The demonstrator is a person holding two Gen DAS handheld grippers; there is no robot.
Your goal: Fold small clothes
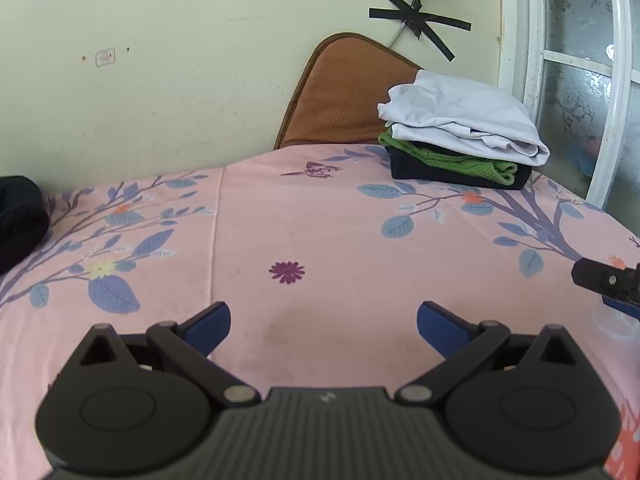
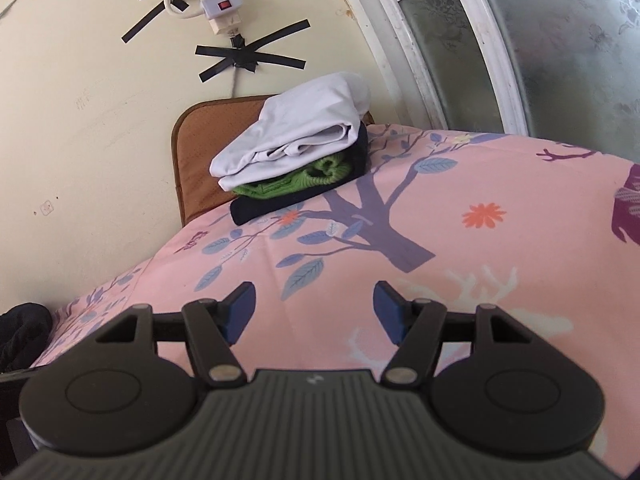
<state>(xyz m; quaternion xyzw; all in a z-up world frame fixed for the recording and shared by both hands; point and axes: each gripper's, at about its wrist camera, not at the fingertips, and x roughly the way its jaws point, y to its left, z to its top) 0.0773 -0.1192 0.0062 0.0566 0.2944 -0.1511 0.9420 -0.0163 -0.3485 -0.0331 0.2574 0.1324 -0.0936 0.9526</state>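
- My left tool (image 1: pixel 323 326) hangs just above the pink cloth, its blue-padded fingers (image 1: pixel 208 326) spread as wide as they go, with nothing between them.
- My right tool (image 2: pixel 314 312) also stands parted and empty, its blue pads (image 2: pixel 240 312) framing only bare cloth.
- In the left wrist view I see the tip of the right tool at the right edge, low over the cloth and well apart from the left one.
- The table (image 1: pixel 320 216) is covered by a pink cloth printed with blue leaves, a purple tree trunk, and small orange and purple flowers.
- The stack of folded small clothes (image 1: pixel 460 140) sits at the far side of the table, near the wall and beside the frosted-glass window with a white frame (image 1: pixel 580 80).
- I count three layers: a pale grey-white folded garment (image 2: pixel 296 136) on top, a bright green knitted piece (image 2: pixel 316 180) in the middle, and a dark navy folded piece (image 2: pixel 280 204) at the bottom, resting on the cloth.
- Both tools are well apart from that stack.
- Behind the stack a brown perforated cushion (image 1: pixel 340 96) leans upright against the cream wall.
- A crumpled black garment (image 1: pixel 20 216) lies at the left edge of the table.
- On the wall I see a white power strip with a red switch (image 2: pixel 218 0), held by crossed strips of black tape (image 2: pixel 248 58).
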